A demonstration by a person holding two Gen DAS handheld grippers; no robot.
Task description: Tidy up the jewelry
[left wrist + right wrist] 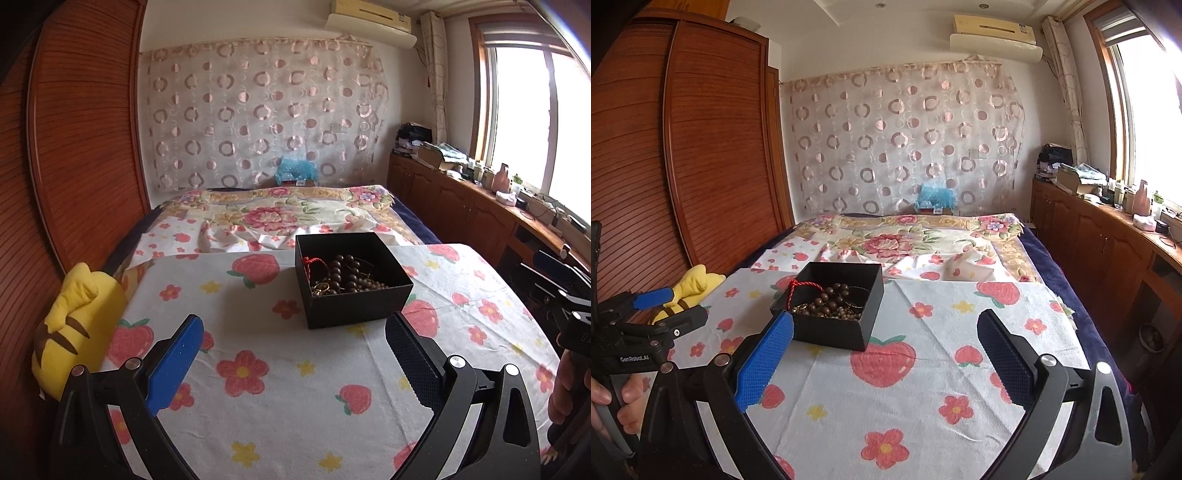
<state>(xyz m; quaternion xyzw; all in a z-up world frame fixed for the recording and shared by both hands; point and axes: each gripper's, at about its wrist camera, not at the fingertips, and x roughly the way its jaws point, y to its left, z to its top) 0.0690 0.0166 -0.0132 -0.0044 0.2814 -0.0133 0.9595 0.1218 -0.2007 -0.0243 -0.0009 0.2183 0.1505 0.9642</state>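
From the left wrist camera, the left gripper (293, 334) hangs over a strawberry-and-flower printed cloth (280, 387) with its two fingers spread wide and nothing between them. Ahead of it, slightly right of centre, an open black jewelry box (364, 304) sits on the cloth; inside lie a dark wooden bead bracelet (345, 273), a red cord (314, 261) toward the left wall, and some gold-coloured pieces (320, 288) at the near side. A yellow plush toy (79, 317) rests at the cloth's left edge, next to the wooden wardrobe (74, 147). The right gripper (561, 291) shows at the right border, too cropped there to tell its opening. From the right wrist camera, the right gripper (885, 326) is likewise spread wide and empty, its blue left pad just in front of the black jewelry box (834, 332), which stands left of centre on the strawberry-and-flower printed cloth (923, 387). The dark wooden bead bracelet (831, 301), red cord (801, 286) and gold-coloured pieces (799, 308) lie in the box. The left gripper (670, 304) reaches in from the left edge, held by a hand (613, 402), beside the yellow plush toy (690, 286).
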